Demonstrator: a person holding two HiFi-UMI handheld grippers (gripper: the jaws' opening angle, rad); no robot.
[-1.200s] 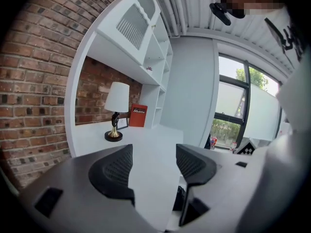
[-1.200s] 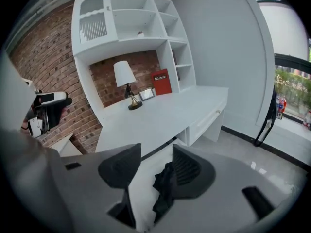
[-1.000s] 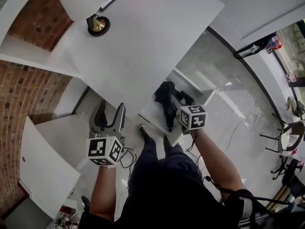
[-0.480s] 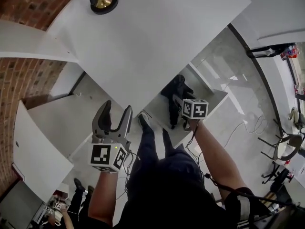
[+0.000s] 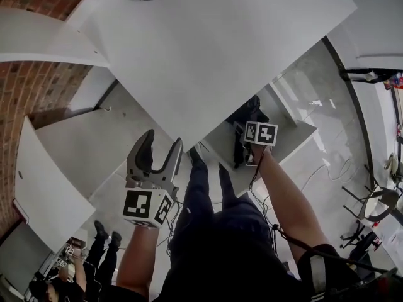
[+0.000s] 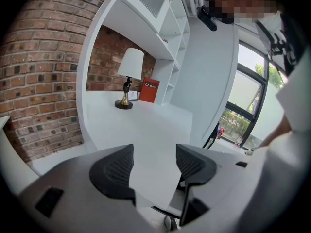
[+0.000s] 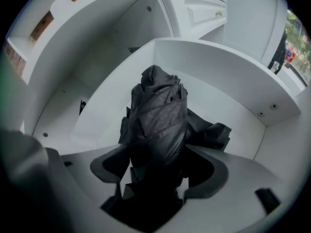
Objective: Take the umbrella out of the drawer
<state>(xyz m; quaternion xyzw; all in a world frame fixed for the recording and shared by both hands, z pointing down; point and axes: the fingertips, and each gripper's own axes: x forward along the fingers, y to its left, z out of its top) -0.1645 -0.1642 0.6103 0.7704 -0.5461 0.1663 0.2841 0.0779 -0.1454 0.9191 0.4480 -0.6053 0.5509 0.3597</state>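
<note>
Right claw [image 7: 160,165]: jaws have just been opening and now stand wide. The folded black fabric umbrella [image 7: 158,113] sits between them. I can't see the pads pressing on it, so I read this as not gripped.

The umbrella lies inside the open white drawer [image 7: 221,69], with loose fabric spilling toward the drawer's right wall. In the head view that is right of centre: the umbrella [image 5: 247,113] is a dark bundle in the drawer [image 5: 291,138], which sticks out from under the white table [image 5: 220,49]. The right claw [image 5: 247,153] points steeply down into the drawer.

Left claw [image 6: 154,166]: jaws apart, nothing between them. It is lower left of centre in the head view [image 5: 158,159], held off the table's front edge and well apart from the drawer.

On the table, far end: a white-shaded lamp on a brass base [image 6: 129,76], with a red box [image 6: 150,90] just beside it. The head view shows only the lamp's base, at the top edge.
</note>
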